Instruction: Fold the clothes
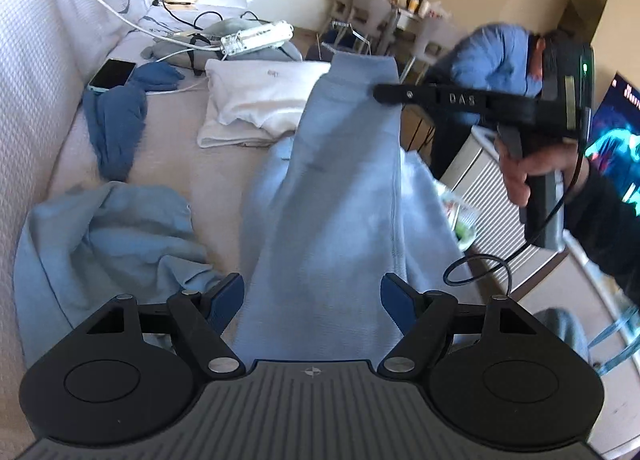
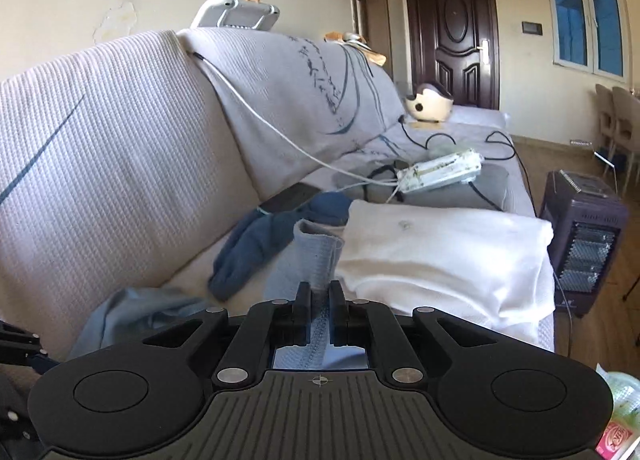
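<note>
A light blue garment (image 1: pixel 340 200) stretches from the sofa seat up toward my right gripper (image 1: pixel 378 93). That gripper, held in a hand at the right, is shut on the garment's ribbed edge. In the right wrist view its jaws (image 2: pixel 320 289) pinch the same light blue fabric (image 2: pixel 316 256). My left gripper (image 1: pixel 314 298) stands open low down. The taut fabric runs between its blue pads (image 1: pixel 228 300), and they do not press on it. More of the light blue cloth (image 1: pixel 108 244) lies crumpled at the left.
The sofa (image 2: pixel 120 148) has a white cover. On it lie a folded white garment (image 1: pixel 260 100), a dark blue cloth (image 1: pixel 116 120), a phone (image 1: pixel 112 74) and a power strip (image 1: pixel 256 38) with cables. A heater (image 2: pixel 584 244) stands on the floor past the sofa's end.
</note>
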`<action>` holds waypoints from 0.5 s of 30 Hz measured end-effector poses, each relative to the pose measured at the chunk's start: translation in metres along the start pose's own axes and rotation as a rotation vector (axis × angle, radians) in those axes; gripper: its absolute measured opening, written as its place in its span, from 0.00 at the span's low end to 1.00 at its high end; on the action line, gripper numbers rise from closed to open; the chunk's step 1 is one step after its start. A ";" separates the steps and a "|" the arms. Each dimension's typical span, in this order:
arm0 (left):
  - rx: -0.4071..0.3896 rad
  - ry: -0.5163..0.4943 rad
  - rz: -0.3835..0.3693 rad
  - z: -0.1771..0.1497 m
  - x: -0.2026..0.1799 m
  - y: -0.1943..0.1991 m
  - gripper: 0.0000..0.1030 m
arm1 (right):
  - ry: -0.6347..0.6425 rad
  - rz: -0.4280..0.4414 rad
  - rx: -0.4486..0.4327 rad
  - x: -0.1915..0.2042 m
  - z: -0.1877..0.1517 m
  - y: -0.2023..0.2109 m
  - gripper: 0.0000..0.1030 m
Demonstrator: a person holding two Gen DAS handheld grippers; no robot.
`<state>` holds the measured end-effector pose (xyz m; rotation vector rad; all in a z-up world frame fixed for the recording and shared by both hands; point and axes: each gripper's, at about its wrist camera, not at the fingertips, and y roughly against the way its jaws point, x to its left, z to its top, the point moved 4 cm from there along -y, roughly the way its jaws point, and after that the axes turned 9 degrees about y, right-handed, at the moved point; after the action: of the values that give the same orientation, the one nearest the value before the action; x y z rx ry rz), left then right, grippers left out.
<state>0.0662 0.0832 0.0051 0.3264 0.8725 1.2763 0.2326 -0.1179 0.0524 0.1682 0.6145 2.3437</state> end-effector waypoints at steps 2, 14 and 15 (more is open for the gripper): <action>0.010 0.001 0.000 -0.002 0.002 -0.001 0.71 | 0.004 0.005 0.011 0.003 -0.003 -0.004 0.08; 0.015 -0.039 0.038 -0.002 0.004 -0.007 0.71 | 0.040 -0.063 -0.023 0.002 0.018 -0.016 0.08; 0.013 -0.043 0.039 -0.001 0.004 -0.007 0.71 | 0.033 -0.073 -0.026 -0.003 0.019 -0.019 0.08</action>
<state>0.0706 0.0840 -0.0018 0.3819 0.8416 1.2958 0.2514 -0.1001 0.0600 0.0936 0.5958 2.2869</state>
